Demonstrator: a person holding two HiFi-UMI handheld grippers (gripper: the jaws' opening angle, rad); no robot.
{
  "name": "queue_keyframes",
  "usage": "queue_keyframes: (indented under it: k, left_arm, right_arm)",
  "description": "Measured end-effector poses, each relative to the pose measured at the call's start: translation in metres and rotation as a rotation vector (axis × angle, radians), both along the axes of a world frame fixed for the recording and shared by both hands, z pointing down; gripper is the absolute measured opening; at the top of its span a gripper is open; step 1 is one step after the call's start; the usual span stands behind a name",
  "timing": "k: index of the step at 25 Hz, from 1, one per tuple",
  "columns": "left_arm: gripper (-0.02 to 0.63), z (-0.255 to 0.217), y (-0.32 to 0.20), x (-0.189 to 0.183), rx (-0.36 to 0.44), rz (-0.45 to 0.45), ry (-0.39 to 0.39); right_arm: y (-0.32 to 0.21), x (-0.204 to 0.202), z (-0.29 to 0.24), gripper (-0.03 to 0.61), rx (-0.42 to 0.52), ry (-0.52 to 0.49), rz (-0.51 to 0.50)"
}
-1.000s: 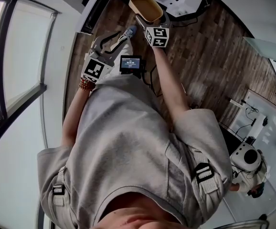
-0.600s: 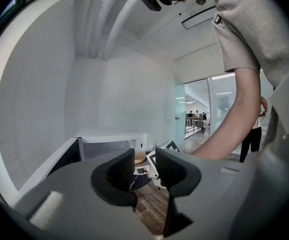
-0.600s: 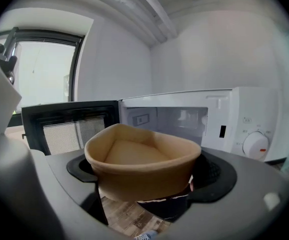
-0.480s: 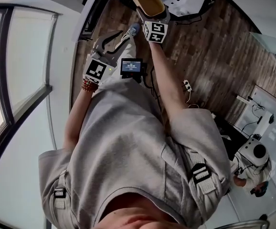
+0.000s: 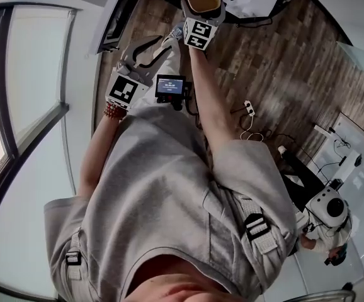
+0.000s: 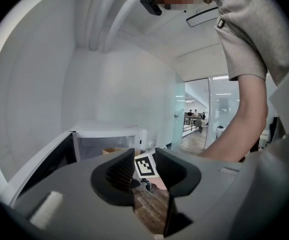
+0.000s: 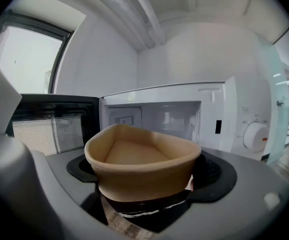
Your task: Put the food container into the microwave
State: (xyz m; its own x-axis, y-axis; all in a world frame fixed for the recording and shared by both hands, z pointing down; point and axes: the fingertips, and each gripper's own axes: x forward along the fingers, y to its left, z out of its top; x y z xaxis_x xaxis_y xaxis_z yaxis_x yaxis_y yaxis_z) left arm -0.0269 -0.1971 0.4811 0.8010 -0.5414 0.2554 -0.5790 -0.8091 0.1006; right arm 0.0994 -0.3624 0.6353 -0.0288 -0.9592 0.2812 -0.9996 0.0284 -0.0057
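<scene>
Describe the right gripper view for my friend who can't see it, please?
The right gripper grips an empty tan food container, facing an open white microwave. The dark door stands open on the left; a round dial is on the right.

Outstretched right hand-held gripper (image 7: 145, 176) clamps the food container (image 7: 139, 154); left hand-held gripper (image 6: 145, 173) gapes.

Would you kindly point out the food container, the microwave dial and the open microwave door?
food container (image 7: 142, 178): right gripper view, its tan front wall.
microwave dial (image 7: 256, 136): right gripper view, middle of the white knob.
microwave door (image 7: 47, 134): right gripper view, mesh window of the open door.
</scene>
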Motion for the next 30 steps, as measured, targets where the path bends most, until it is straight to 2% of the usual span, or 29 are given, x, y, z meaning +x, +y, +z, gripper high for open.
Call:
queue_keyframes:
  k: [9, 20, 24, 26, 30]
  left_arm:
    - [0.129, 0.016, 0.000, -0.010, -0.054, -0.013, -0.032]
    - [0.129, 0.037, -0.011, -0.010, -0.099, -0.028, -0.049]
    - [0.129, 0.045, -0.010, -0.005, -0.092, -0.005, -0.090]
    - [0.129, 0.047, -0.009, -0.003, -0.107, -0.001, -0.083]
    - [0.129, 0.048, -0.014, -0.014, -0.138, -0.028, -0.083]
  right_arm:
    - [-0.025, 0.004, -0.001, 0.546, 0.032, 0.048, 0.096]
    - [-0.052, 0.007, 0.013, 0.546, 0.037, 0.031, 0.119]
    - [-0.057, 0.009, 0.019, 0.546, 0.033, 0.023, 0.132]
    - [-0.058, 0.017, 0.021, 0.546, 0.019, 0.036, 0.155]
    - [-0.066, 0.013, 0.020, 0.546, 0.014, 0.031, 0.180]
